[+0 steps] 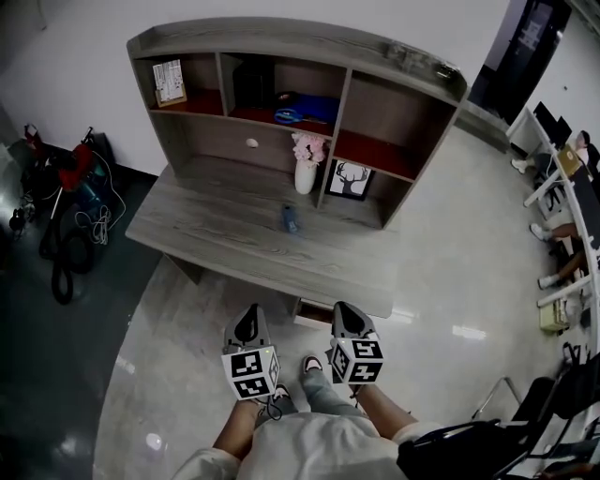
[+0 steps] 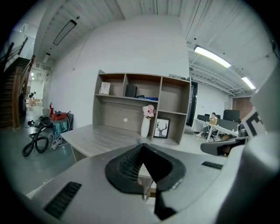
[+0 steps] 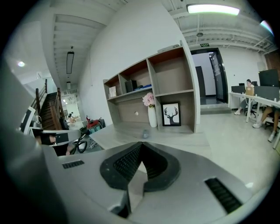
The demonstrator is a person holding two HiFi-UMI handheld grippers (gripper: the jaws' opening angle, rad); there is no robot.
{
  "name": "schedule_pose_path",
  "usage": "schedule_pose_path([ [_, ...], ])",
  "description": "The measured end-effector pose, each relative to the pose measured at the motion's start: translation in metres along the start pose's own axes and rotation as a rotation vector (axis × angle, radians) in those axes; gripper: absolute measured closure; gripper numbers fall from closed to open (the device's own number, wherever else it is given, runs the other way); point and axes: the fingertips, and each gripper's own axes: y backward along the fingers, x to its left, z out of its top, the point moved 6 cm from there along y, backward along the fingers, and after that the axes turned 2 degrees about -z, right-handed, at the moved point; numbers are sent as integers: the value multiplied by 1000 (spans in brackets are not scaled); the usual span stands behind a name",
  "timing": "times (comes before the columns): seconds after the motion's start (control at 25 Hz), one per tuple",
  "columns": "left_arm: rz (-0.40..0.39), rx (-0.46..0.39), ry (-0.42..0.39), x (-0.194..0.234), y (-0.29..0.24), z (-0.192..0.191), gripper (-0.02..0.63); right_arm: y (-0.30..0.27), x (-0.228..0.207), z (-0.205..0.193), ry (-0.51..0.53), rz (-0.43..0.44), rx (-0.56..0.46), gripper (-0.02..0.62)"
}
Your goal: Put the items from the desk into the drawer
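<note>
Left gripper (image 1: 249, 321) and right gripper (image 1: 345, 317) sit side by side, low before my knees, aimed at the desk (image 1: 202, 234); both sets of fingers are pressed together, empty. The small blue item (image 1: 290, 219) lies mid-desk, well apart from me, near the white vase of pink flowers (image 1: 306, 165). Hutch (image 1: 281, 42): white card (image 1: 170, 82) upper left, knobbed drawer (image 1: 251, 142) flush, blue things (image 1: 302, 108) mid-shelf, deer picture (image 1: 350, 179) lower right.

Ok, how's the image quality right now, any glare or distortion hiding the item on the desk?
Head view: fisheye bows the desk; glare patches sit on the floor, none on the item, which is small but clear. Left gripper view: dark corners, bright strip light, desk evenly lit. Right gripper view: ceiling lamp blown out, the item looks soft.
</note>
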Motion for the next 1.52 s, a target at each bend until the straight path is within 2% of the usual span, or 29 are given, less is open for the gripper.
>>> schedule_pose_path([
  [0.16, 20, -6, 11, 0, -16, 7, 607, -18, -6, 8, 10, 27, 7, 597],
  [0.68, 66, -14, 12, 8, -58, 28, 606, -80, -22, 39, 47, 28, 20, 597],
  [1.0, 90, -3, -1, 18, -91, 38, 606, -137, -16, 55, 71, 109, 44, 592],
  [1.2, 107, 36, 11, 23, -115, 31, 607, -180, -14, 57, 73, 147, 75, 549],
  [1.52, 134, 85, 42, 29, -154, 14, 606, -246, -13, 47, 68, 192, 133, 533],
])
